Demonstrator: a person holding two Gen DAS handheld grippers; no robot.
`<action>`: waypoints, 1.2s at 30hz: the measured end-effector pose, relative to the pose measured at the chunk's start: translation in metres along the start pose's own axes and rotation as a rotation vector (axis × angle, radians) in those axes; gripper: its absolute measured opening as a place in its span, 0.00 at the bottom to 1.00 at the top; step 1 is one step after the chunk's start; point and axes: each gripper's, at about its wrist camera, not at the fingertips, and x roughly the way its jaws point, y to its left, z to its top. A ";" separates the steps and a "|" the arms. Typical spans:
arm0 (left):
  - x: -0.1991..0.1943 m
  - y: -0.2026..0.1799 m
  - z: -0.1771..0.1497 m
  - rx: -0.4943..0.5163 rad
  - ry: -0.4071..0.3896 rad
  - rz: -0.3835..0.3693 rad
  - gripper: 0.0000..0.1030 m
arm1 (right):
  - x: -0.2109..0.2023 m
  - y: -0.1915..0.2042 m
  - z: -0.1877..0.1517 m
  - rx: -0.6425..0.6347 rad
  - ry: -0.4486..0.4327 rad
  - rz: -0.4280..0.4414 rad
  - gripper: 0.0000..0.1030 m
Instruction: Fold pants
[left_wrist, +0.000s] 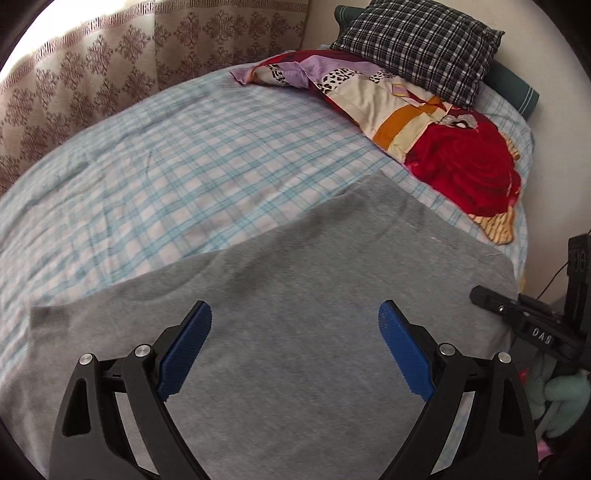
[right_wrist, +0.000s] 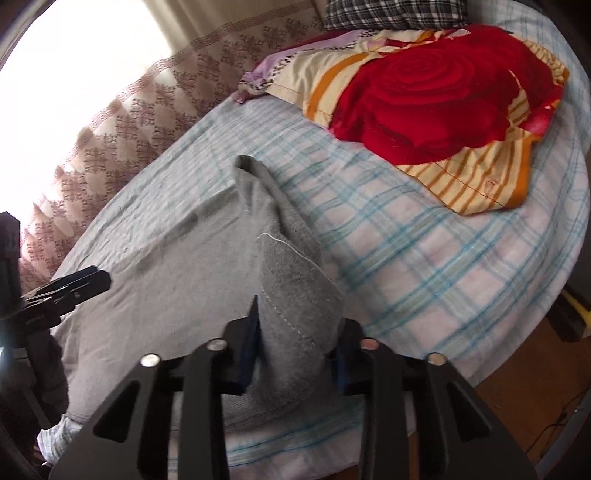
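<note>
left hand-held gripper (left_wrist: 295, 347): jaws wide apart, nothing in them, hovering over the flat grey pants (left_wrist: 295, 295)
bed (left_wrist: 147, 166): loads of bare checked sheet beyond the pants' far edge
right hand-held gripper (right_wrist: 295, 354): clamped on a bunched pants (right_wrist: 291, 288) edge near the bed's side

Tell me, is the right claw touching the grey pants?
Touching: the right wrist view shows the right claw shut on a bunched fold of the grey pants.

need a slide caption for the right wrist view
Right gripper clamps a bunched edge of the gray pants above the plaid bedsheet, red blanket behind.
</note>
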 end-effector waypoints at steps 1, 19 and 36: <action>0.001 0.000 0.002 -0.016 0.007 -0.019 0.90 | -0.004 0.006 0.001 -0.025 -0.012 -0.008 0.26; -0.014 0.014 0.023 -0.178 0.033 -0.288 0.90 | -0.034 0.170 -0.049 -0.707 -0.188 -0.183 0.24; -0.023 0.048 -0.002 -0.210 0.119 -0.412 0.66 | -0.029 0.254 -0.106 -0.979 -0.212 -0.070 0.24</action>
